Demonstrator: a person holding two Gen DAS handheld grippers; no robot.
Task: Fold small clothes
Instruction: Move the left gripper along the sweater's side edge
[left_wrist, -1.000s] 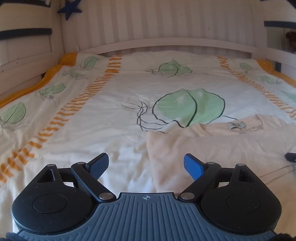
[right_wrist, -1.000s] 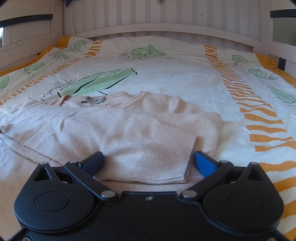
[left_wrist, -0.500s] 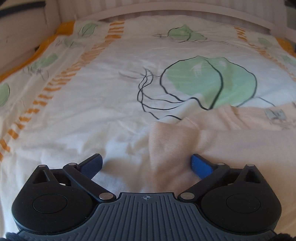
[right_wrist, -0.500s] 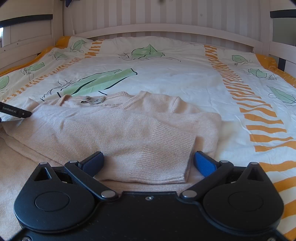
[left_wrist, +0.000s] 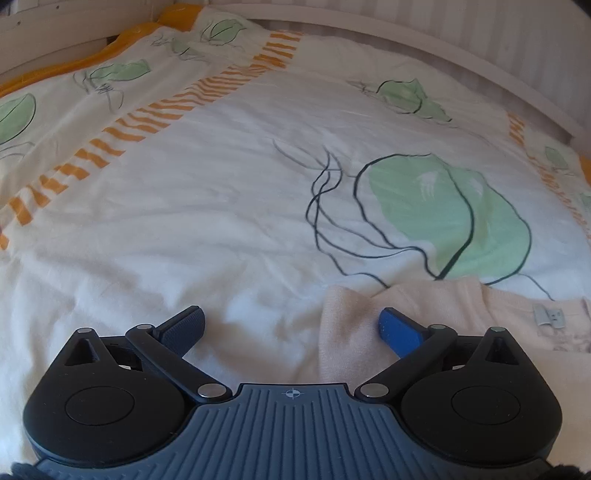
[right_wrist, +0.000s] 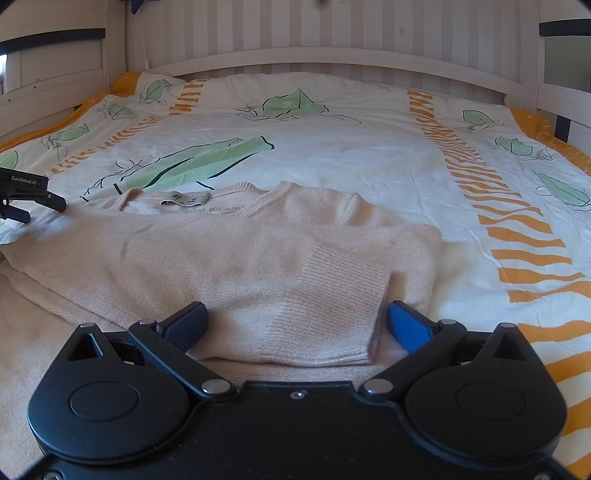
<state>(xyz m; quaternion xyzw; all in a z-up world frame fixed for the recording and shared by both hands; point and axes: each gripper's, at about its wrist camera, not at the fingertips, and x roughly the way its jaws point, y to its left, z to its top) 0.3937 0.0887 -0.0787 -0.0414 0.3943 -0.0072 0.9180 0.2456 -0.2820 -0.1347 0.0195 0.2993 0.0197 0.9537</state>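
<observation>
A beige knitted sweater (right_wrist: 221, 258) lies flat on the bed, its grey neck label (right_wrist: 184, 198) facing up and one sleeve folded across the body. That sleeve's ribbed cuff (right_wrist: 332, 317) lies between the fingers of my right gripper (right_wrist: 297, 317), which is open and not pressing it. In the left wrist view the sweater's shoulder corner (left_wrist: 351, 317) sits between the wide-open fingers of my left gripper (left_wrist: 290, 319), close to the blue right finger (left_wrist: 397, 328). The left gripper (right_wrist: 42, 211) also shows at the left edge of the right wrist view, by the sweater's left shoulder.
The bed cover (left_wrist: 221, 221) is white with green leaf prints and orange striped bands. A white slatted headboard (right_wrist: 332, 55) closes the far end and wooden side rails (right_wrist: 55, 96) run along both sides. Bare cover stretches beyond the sweater.
My left gripper moved forward and down to the sweater's shoulder corner, rolled a little, and its jaws widened. It came into the right wrist view. The right gripper stayed still.
</observation>
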